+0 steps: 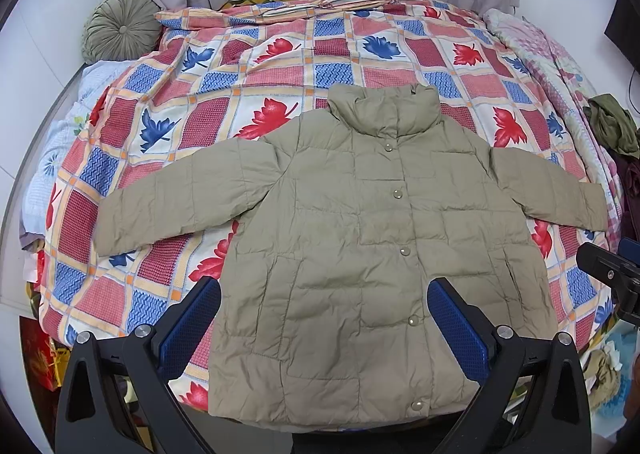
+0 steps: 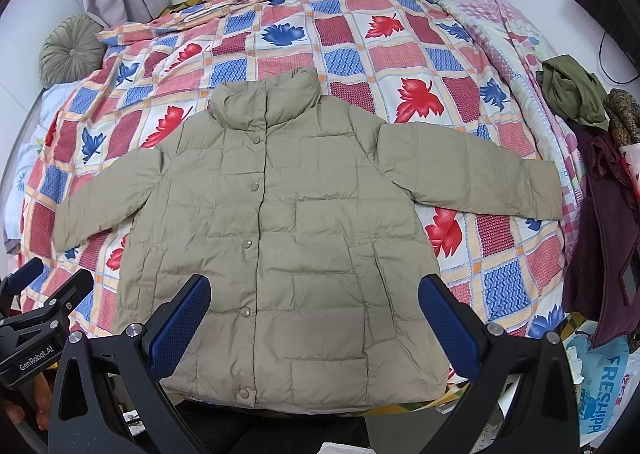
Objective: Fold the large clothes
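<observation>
You are holding both claws above the near hem of the jacket (image 1: 360, 238), and it is lying face up, snapped shut, flat on the bed (image 1: 248, 65), collar pointing away from you and hem toward you, so its long axis is running straight ahead from the claws. The left claw (image 1: 324, 328) is standing wide open with nothing between its blue pads, hovering over the hem's left half; the right claw (image 2: 314, 324) is likewise spread wide and empty, sitting over the hem's middle-right. Both sleeves are lying out sideways, nearly square to the body. The left sleeve (image 1: 172, 201) is stretching off to your left and a little ahead, nearer the left claw; the right sleeve (image 2: 472, 169) is reaching right, nearer the right claw, its cuff ending close to the heap of spare clothes (image 2: 580, 97) at the bed's edge. Likely each claw is facing a reach outward and forward to its own sleeve, folding inward across the snaps. No fold is started yet.
</observation>
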Available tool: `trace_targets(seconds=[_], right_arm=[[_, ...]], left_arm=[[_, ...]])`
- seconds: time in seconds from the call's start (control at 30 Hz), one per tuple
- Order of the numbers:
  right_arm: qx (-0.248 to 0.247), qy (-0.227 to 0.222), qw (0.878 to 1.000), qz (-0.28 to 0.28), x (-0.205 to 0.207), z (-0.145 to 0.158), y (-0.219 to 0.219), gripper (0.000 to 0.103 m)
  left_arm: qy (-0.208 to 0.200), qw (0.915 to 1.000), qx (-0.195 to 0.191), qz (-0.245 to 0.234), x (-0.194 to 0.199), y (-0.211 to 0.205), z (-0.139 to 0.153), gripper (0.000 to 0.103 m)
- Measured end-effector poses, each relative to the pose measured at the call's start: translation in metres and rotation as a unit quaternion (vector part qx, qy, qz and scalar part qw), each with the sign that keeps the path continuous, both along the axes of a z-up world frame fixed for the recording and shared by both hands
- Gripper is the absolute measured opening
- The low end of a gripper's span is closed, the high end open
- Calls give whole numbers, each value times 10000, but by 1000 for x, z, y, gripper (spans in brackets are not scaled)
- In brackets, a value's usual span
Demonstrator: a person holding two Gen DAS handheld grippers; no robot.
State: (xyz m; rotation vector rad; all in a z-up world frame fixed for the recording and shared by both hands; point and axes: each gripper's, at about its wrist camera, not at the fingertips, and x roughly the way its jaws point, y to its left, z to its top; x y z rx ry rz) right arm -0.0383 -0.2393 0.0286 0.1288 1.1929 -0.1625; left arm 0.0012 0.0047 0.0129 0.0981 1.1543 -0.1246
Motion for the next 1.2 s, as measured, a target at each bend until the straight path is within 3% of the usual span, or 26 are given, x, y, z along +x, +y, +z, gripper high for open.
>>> trace_targets(seconds=[1.2], right_arm=[[18, -24, 10000, -29, -2, 2, -3, 103]], left_arm=[[6, 10000, -2, -12, 1, 0, 0, 103]])
